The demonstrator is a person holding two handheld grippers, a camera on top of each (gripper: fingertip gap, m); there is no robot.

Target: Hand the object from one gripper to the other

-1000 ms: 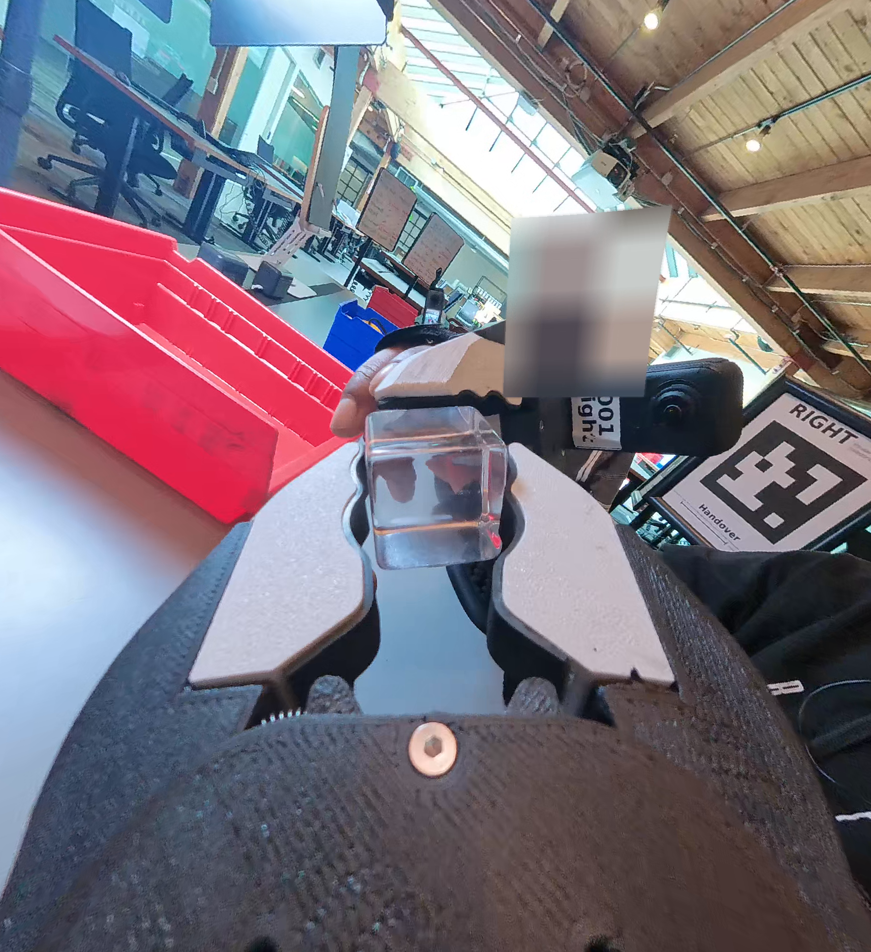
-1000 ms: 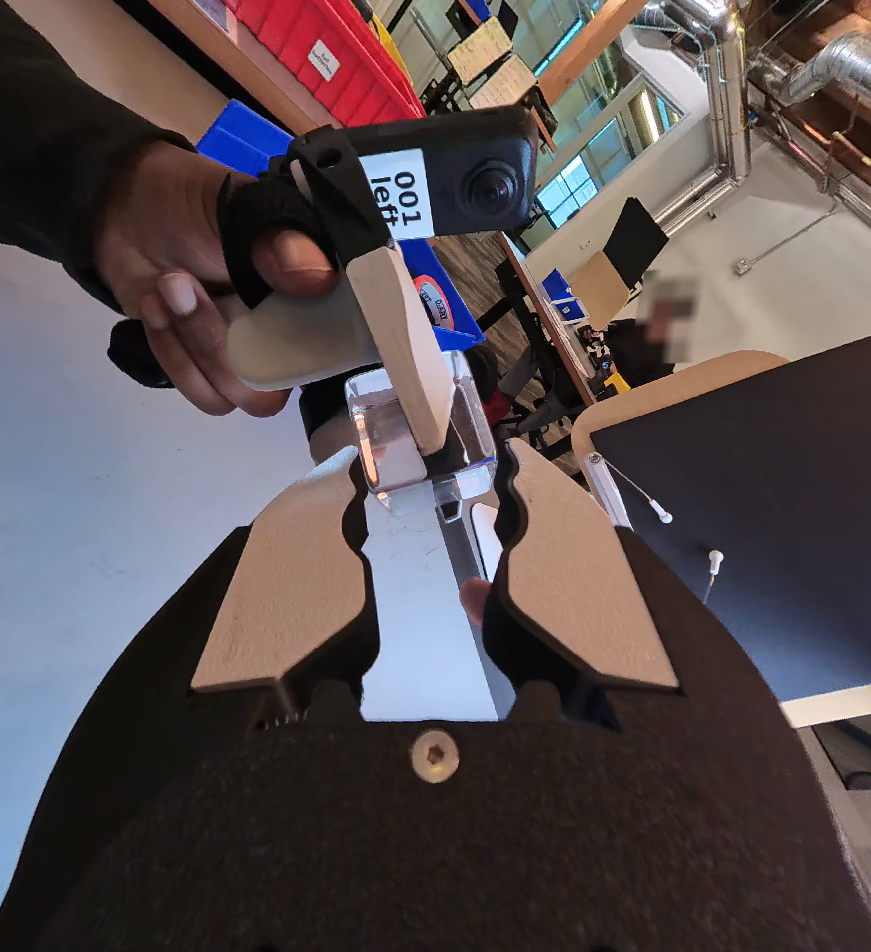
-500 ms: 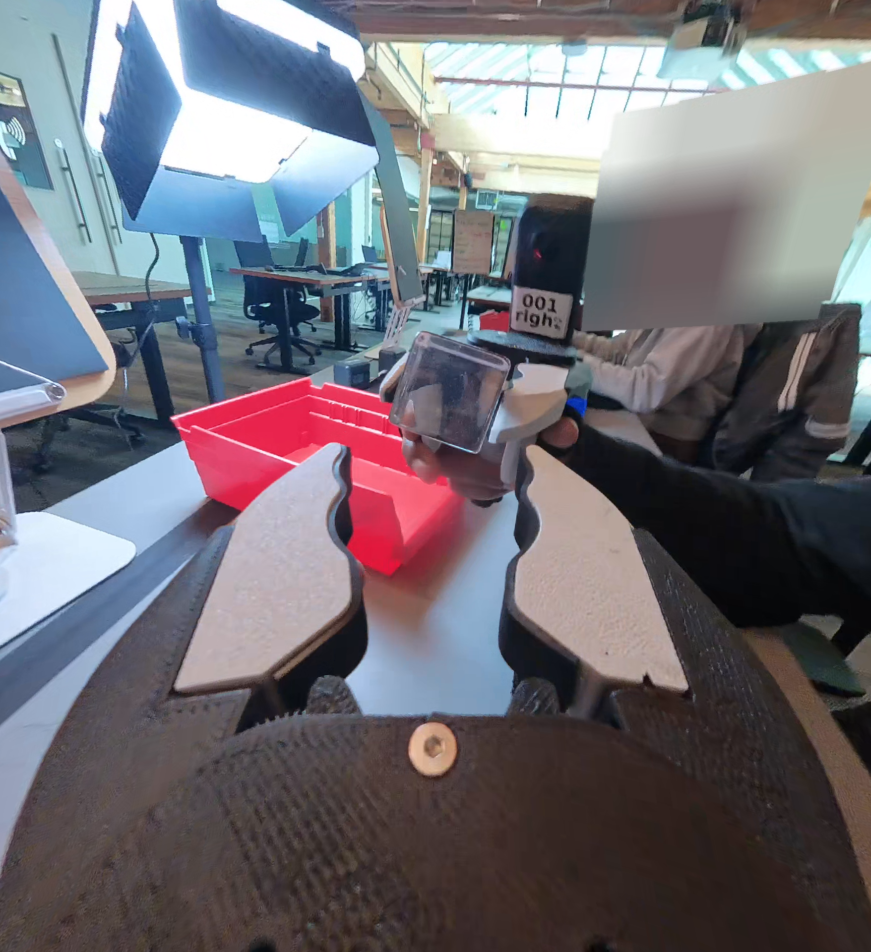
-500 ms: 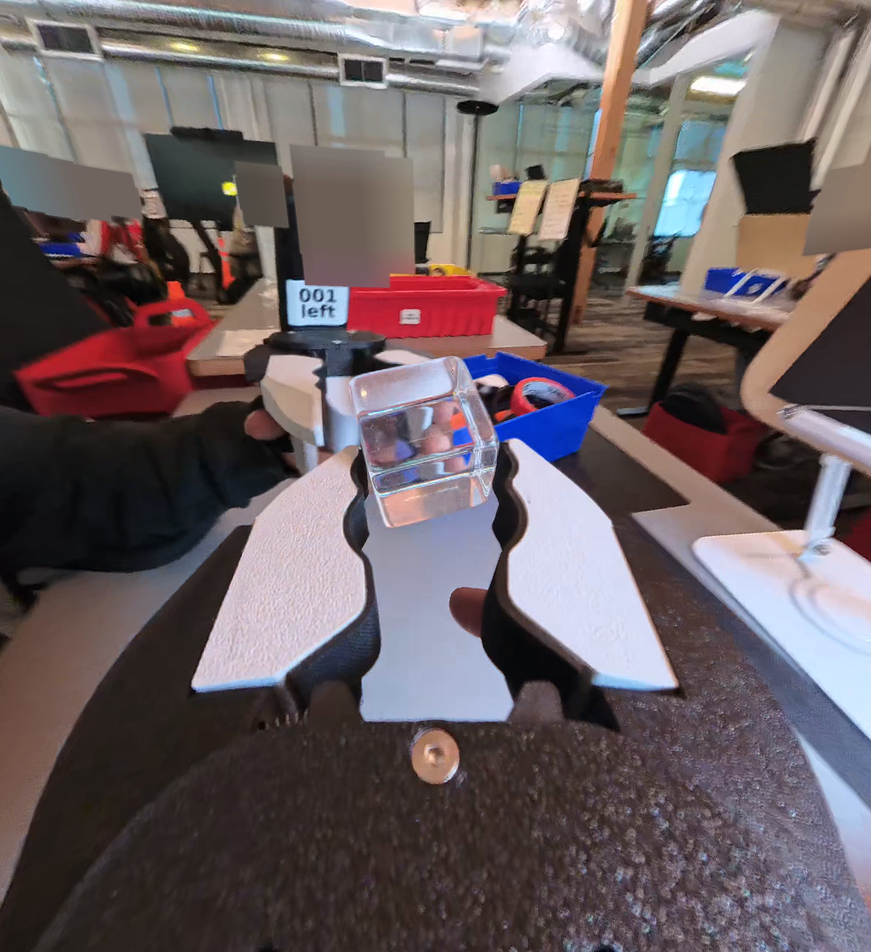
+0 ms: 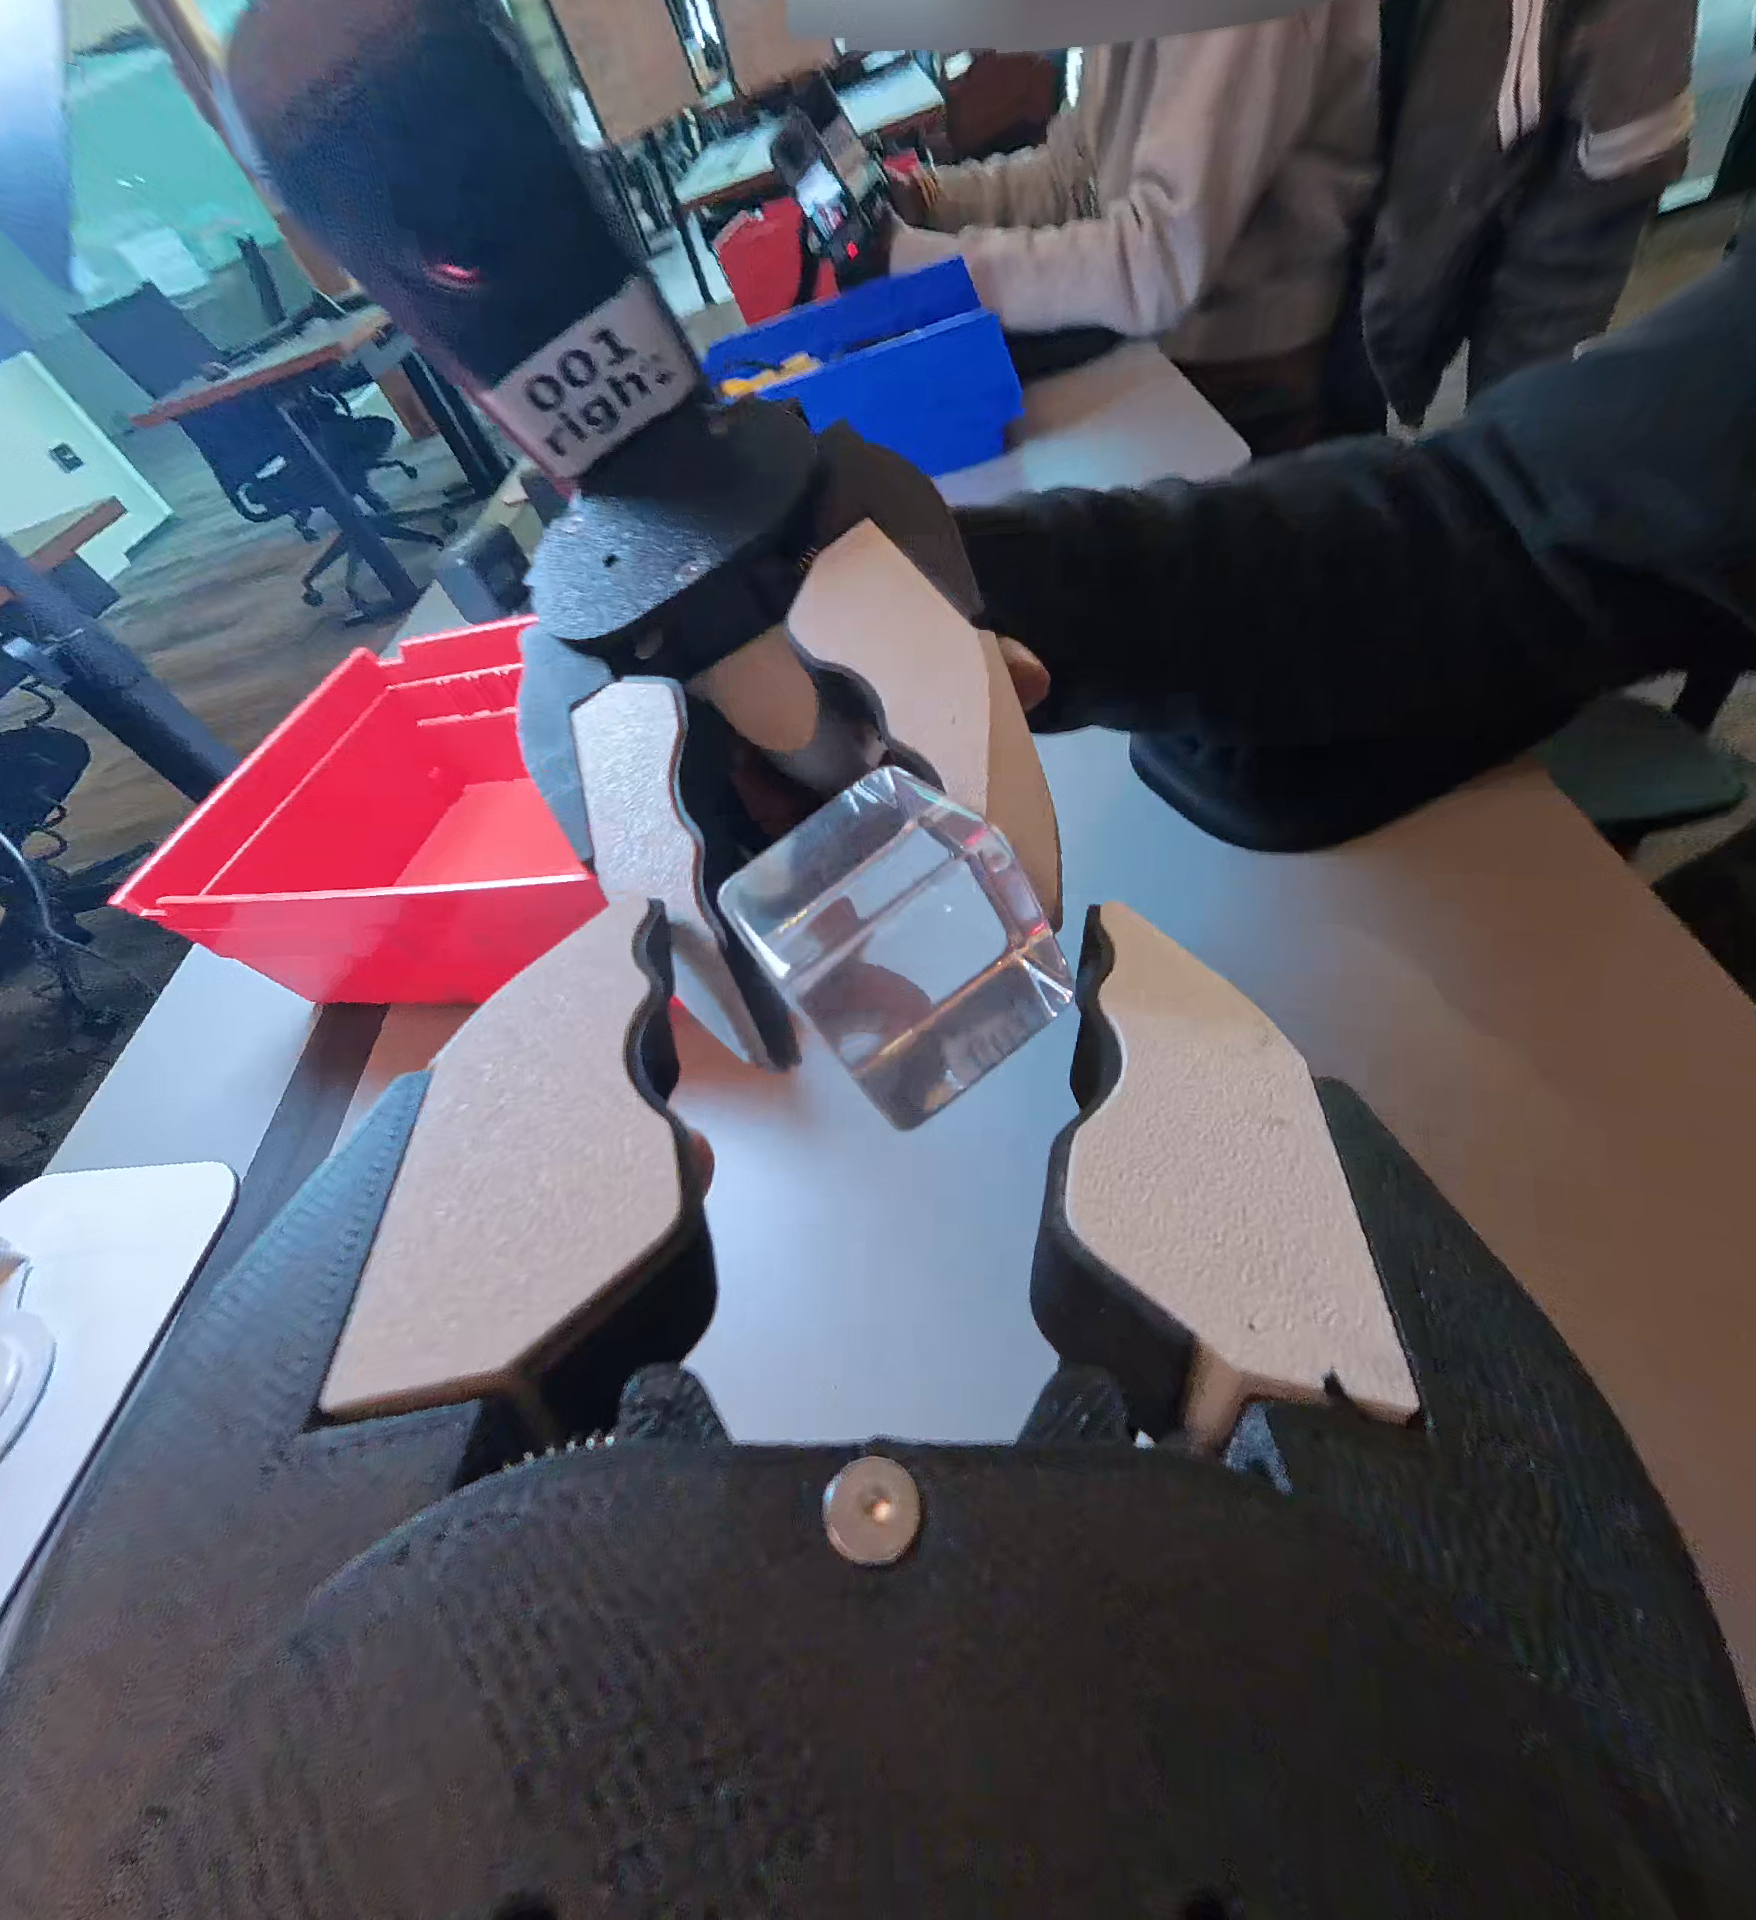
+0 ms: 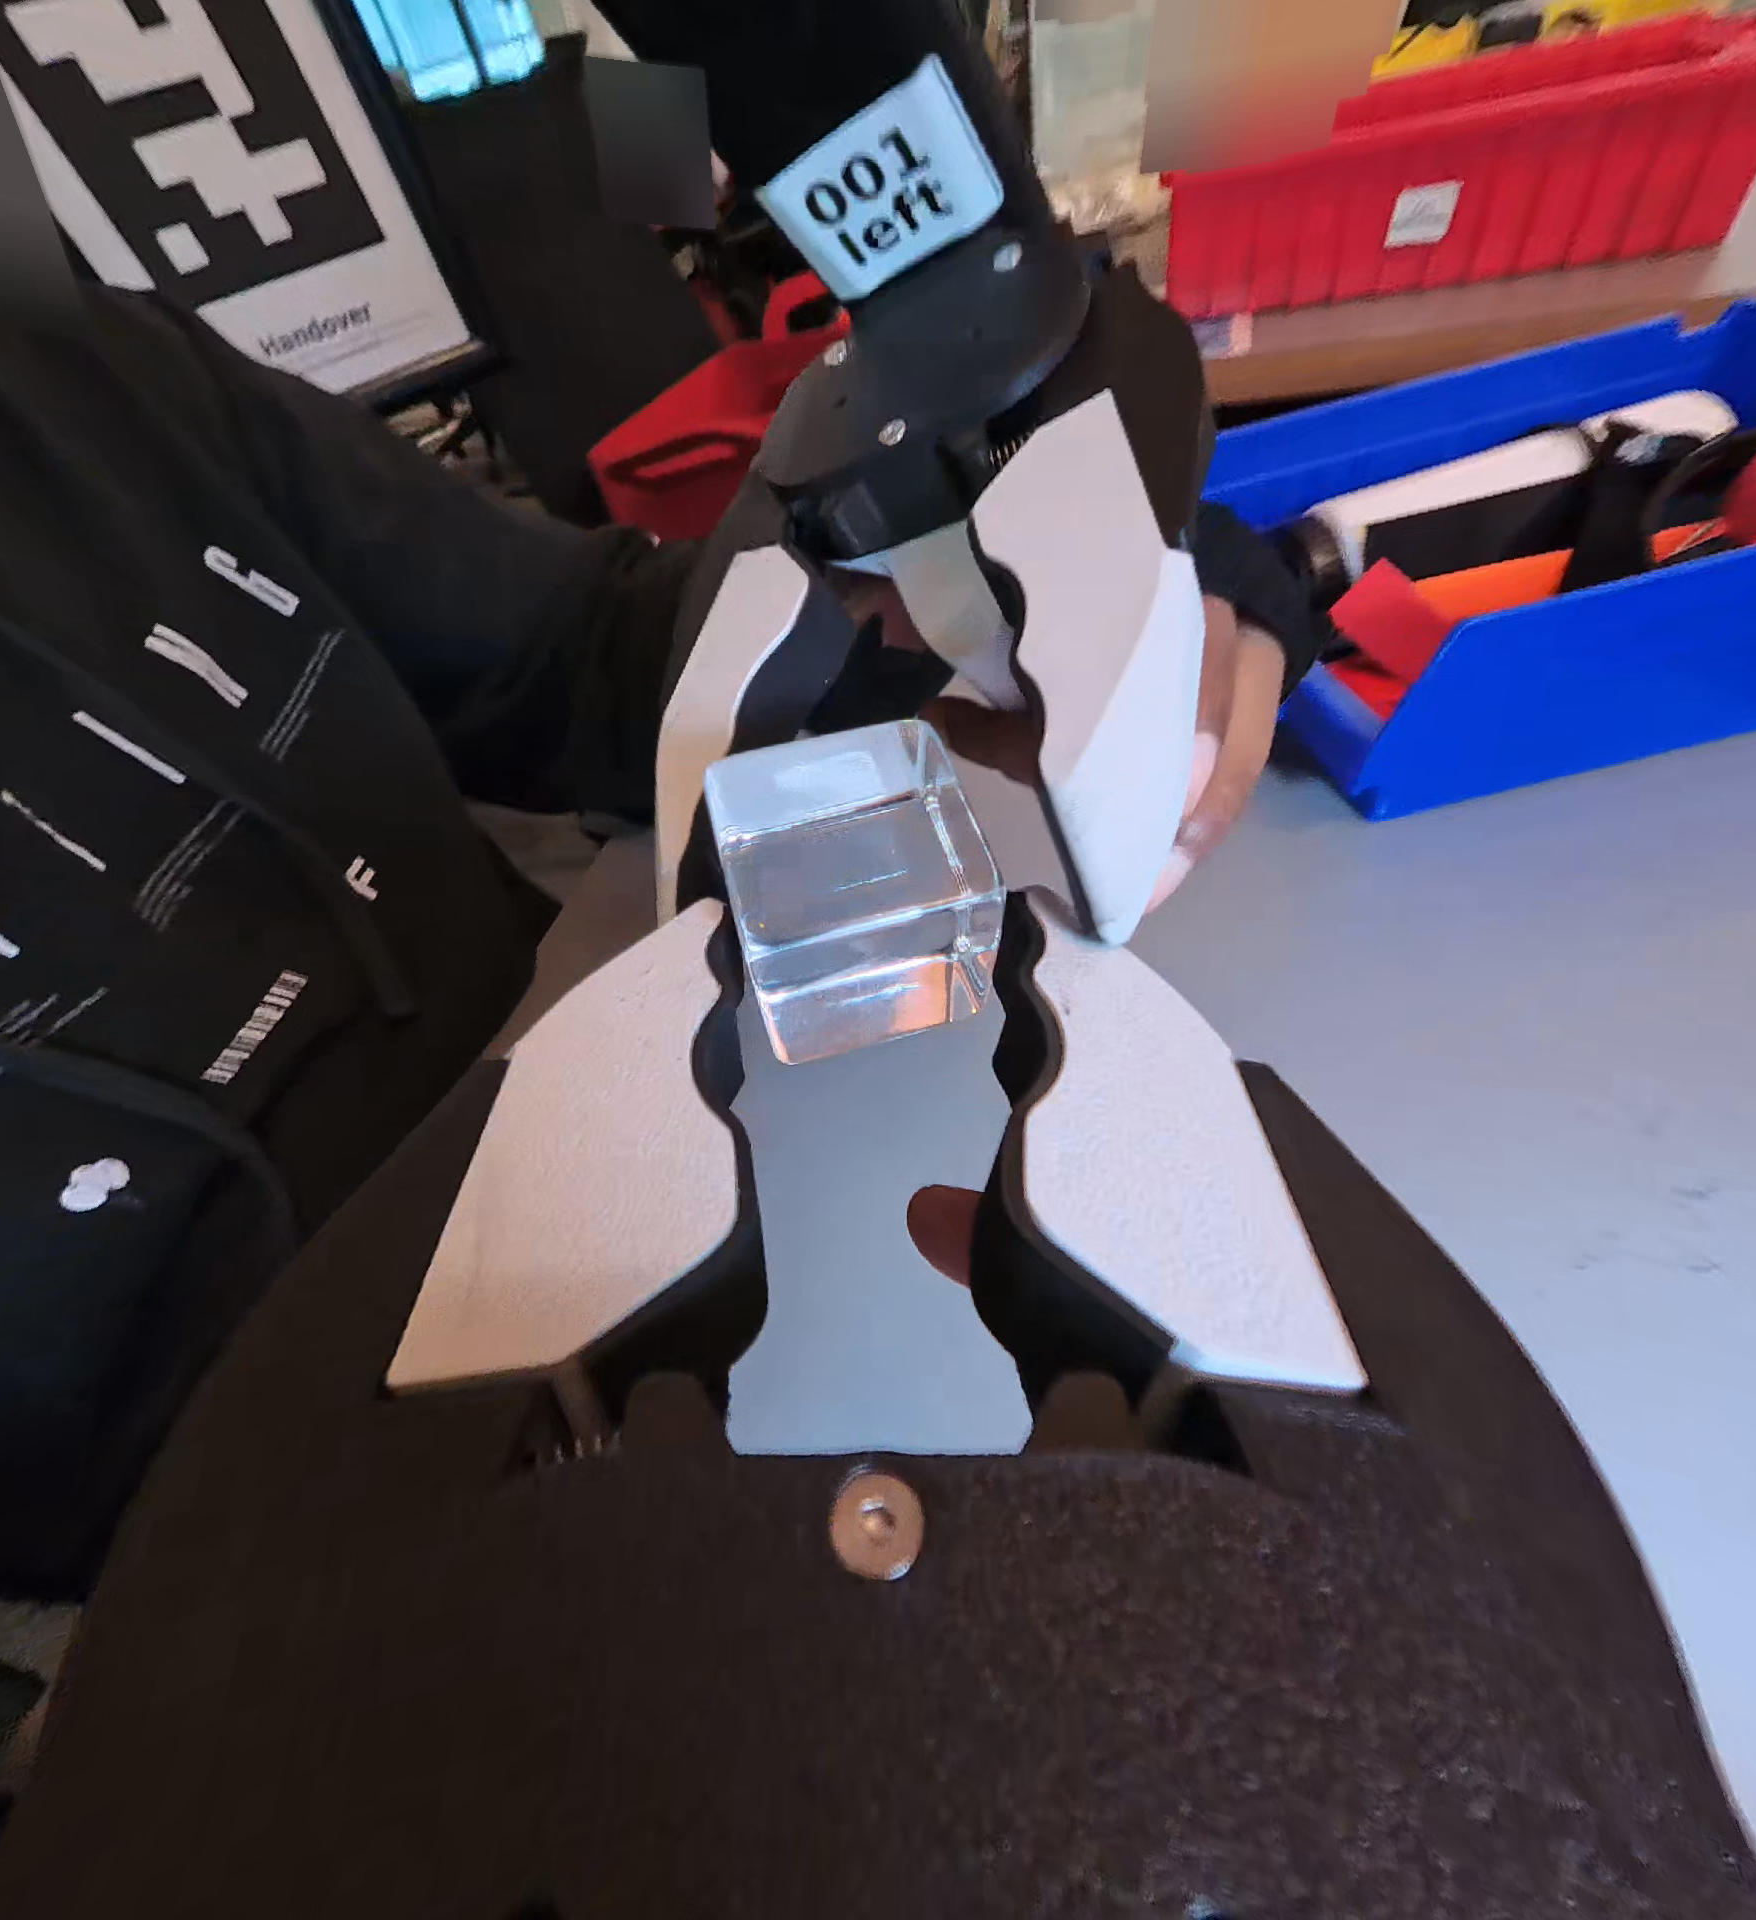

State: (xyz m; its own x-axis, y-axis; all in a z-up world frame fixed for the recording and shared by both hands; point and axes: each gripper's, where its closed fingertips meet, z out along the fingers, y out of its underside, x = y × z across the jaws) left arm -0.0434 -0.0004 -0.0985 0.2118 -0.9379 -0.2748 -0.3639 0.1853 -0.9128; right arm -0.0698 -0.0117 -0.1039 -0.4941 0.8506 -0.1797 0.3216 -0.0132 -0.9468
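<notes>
A clear cube is clamped between the fingertips of my right gripper, a little above the grey table. My left gripper is open wide, its two fingertips on either side of the cube with gaps on both sides. In the left wrist view the right gripper's fingers come down from the top and grip the cube. In the right wrist view the left gripper's fingers stand spread just behind the cube.
A red bin sits on the table to the left, and a white stand base lies at the near left. A blue bin with tape rolls is at the right. People sit behind the table. My two grippers' fingertips are within a few centimetres of each other.
One second ago my left gripper held the cube with the right closing on it. The right took it and the two drew apart. Now the open left is back around the cube.
</notes>
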